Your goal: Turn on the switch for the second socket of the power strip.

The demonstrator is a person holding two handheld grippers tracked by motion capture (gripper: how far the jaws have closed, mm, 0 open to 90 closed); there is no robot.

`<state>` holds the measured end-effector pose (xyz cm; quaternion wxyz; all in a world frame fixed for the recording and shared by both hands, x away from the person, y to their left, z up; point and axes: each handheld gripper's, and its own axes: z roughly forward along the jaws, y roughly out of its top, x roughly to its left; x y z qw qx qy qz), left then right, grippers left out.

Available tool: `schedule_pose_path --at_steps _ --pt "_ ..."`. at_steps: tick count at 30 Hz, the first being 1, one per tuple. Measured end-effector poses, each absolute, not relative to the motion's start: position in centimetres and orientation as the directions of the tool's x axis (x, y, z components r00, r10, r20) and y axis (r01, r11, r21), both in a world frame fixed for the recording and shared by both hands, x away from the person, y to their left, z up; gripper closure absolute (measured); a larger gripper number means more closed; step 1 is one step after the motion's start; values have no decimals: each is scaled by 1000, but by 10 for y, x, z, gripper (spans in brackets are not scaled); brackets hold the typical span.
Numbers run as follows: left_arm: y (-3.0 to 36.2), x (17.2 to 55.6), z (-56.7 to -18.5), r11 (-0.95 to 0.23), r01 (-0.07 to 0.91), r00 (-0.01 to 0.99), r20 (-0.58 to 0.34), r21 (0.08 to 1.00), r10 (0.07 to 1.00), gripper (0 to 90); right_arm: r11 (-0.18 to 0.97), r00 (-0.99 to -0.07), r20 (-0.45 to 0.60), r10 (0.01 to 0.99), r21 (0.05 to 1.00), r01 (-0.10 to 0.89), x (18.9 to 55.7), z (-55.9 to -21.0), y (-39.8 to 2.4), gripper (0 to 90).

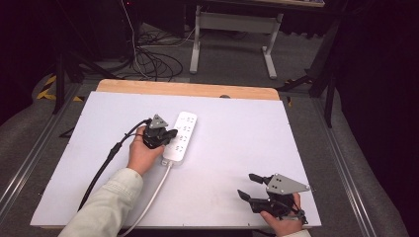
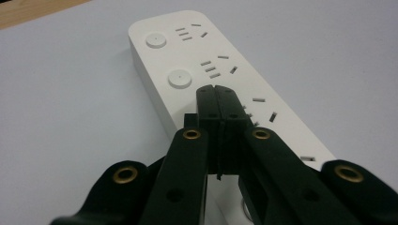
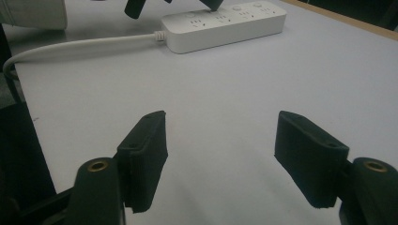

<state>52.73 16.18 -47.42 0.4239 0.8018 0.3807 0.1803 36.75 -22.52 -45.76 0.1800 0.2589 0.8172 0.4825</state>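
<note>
Power strip (image 2: 220,79) beneath shut left tongs (image 2: 217,96)

Counting on the bench (image 1: 237,148): one white power strip (image 1: 180,137), one white cord (image 1: 153,195) trailing from it. Seeing two round buttons (image 2: 179,78) on the strip in the left gripper view. Noting two claws: left claw (image 1: 170,134), right claw (image 1: 248,185).
</note>
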Motion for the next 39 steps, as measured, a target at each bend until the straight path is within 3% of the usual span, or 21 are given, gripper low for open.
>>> schedule_pose_path --at_steps 11,18,39 --pt "159 525 -475 -357 455 637 -18 816 771 900 402 -801 -46 597 881 250 367 -458 -225 349" --pt "150 523 -471 -413 454 621 52 790 782 900 405 -801 -47 597 880 250 367 -458 -225 349" --pt "145 521 -472 -399 473 595 48 786 802 900 409 -802 -49 595 878 250 367 -458 -224 350"
